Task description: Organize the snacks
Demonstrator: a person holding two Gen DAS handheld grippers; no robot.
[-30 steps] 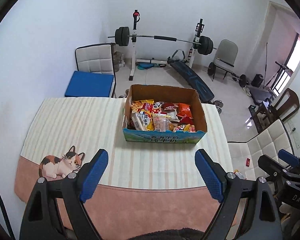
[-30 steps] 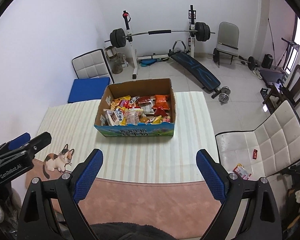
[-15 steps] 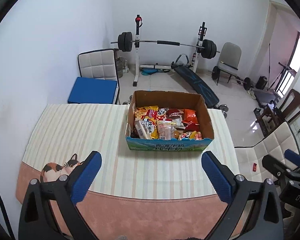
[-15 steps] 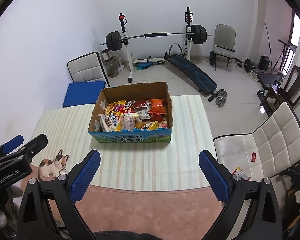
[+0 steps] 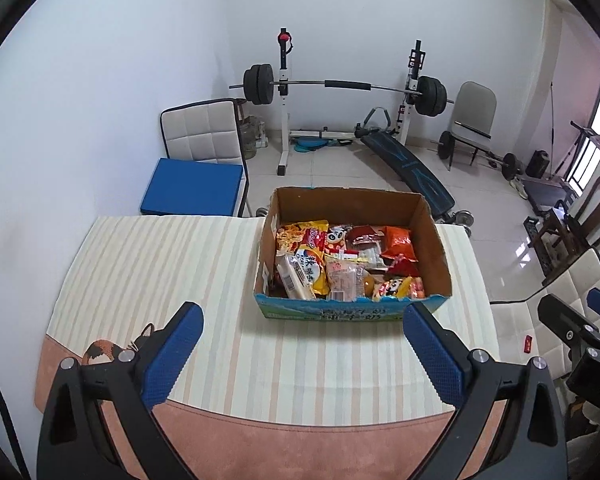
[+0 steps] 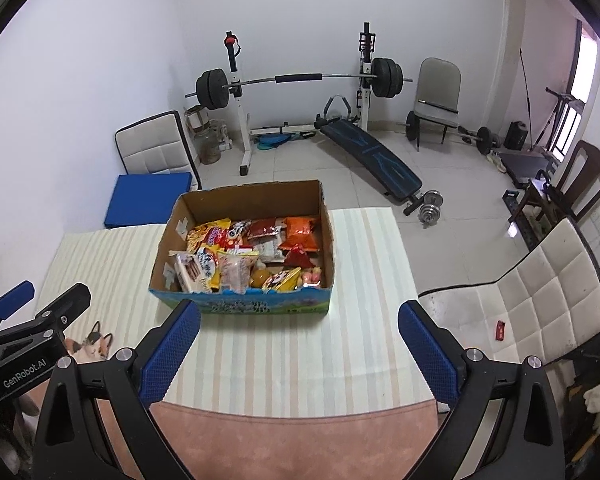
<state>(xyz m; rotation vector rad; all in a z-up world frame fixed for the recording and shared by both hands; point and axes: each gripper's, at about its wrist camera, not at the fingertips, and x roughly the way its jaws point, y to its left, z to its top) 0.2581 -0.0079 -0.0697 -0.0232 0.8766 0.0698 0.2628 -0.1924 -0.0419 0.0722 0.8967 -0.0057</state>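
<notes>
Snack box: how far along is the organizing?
Nothing looks done: every snack packet sits in the cardboard box on the striped tablecloth. In hand: nothing; left gripper and right gripper are open and empty. All sorting remains.

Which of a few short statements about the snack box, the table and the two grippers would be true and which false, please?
1. The cardboard box holds many snack packets. True.
2. The left gripper is shut on a packet. False: its jaws stand wide open with nothing between them.
3. The box rests on the striped tablecloth. True.
4. The right gripper reaches inside the box. False: it is open, short of the box.
5. The box lies tipped on its side. False: it stands upright.
</notes>
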